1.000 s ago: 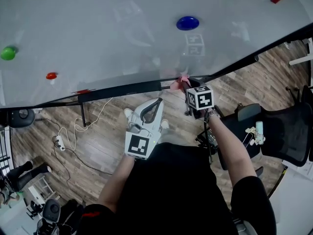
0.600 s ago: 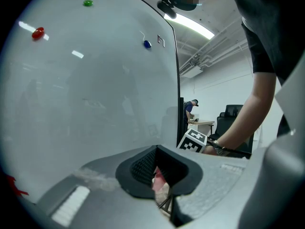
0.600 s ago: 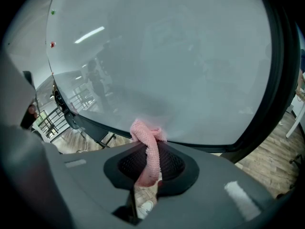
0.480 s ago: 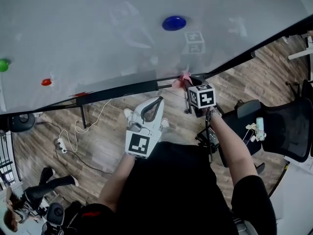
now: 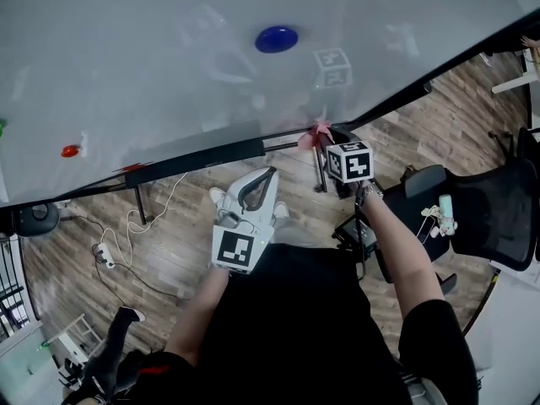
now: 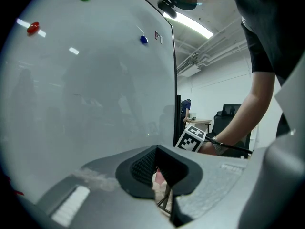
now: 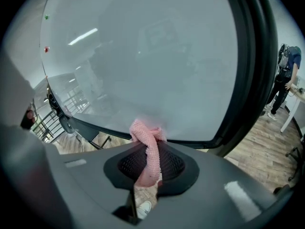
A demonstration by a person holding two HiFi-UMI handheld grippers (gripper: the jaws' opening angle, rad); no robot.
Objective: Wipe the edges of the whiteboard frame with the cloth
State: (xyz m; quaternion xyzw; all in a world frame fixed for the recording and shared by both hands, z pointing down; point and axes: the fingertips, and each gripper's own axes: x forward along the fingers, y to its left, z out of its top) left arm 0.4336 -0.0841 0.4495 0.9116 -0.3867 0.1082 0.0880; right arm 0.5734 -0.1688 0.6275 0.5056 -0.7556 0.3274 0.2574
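The cloth (image 7: 145,132) is pink and bumpy, bunched into a little knot. The right gripper (image 7: 148,162) pinches it tight and pushes it against the black frame (image 5: 211,157) at the bottom edge of the whiteboard (image 5: 169,57). The left gripper (image 5: 263,175) is closed with nothing in it, held low, away from the board. A blue magnet (image 5: 277,39) and a red magnet (image 5: 70,151) stick on the board. Below is a wood floor (image 5: 169,243) with a white cord (image 5: 126,226) and a black chair (image 5: 498,218).
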